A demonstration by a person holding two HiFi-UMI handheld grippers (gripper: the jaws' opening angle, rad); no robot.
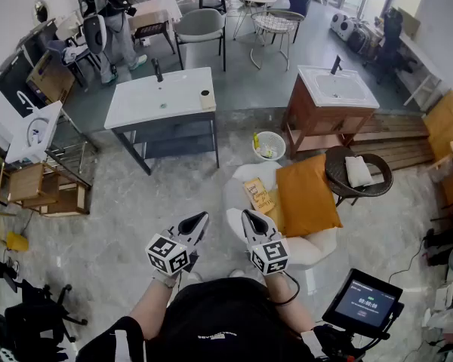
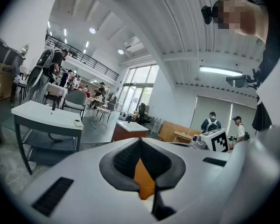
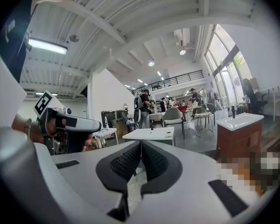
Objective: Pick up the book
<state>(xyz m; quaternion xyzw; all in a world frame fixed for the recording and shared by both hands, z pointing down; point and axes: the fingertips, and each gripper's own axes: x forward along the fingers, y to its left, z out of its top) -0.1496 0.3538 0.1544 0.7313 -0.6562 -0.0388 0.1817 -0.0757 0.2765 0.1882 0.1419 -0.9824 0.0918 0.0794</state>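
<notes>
Closest in the head view is the person's dark top (image 1: 219,319), with both forearms reaching forward from it.

At far left stand wooden stools (image 1: 32,185). Farther back is a white table (image 1: 147,104) on dark legs.

Lower down, the left gripper (image 1: 200,219) is held low and nearly level. Its own view shows the ribbed pads (image 2: 123,160) pressed together at the tips with nothing clamped between them. Some orange shows through the gap below the pads.

Just beside it, the right gripper (image 1: 248,217) sits at the same height. Its pads (image 3: 126,162) are also closed on each other and hold nothing. Only floor and a distant table show beyond them.

Ahead of the right gripper and a little to its right, the book (image 1: 260,195) lies flat on the seat of a white chair (image 1: 308,249). The yellowish cover faces up, and neither gripper touches it. Its right edge lies against an orange cushion (image 1: 307,196) propped on the same seat.

Behind the chair is a small white bin (image 1: 270,146). Beyond that stands a wooden vanity (image 1: 317,123) with a white basin.

Right of the cushion, a dark wicker chair (image 1: 338,173) carries a folded pale cloth (image 1: 358,170). A tablet screen (image 1: 365,304) glows at lower right.
</notes>
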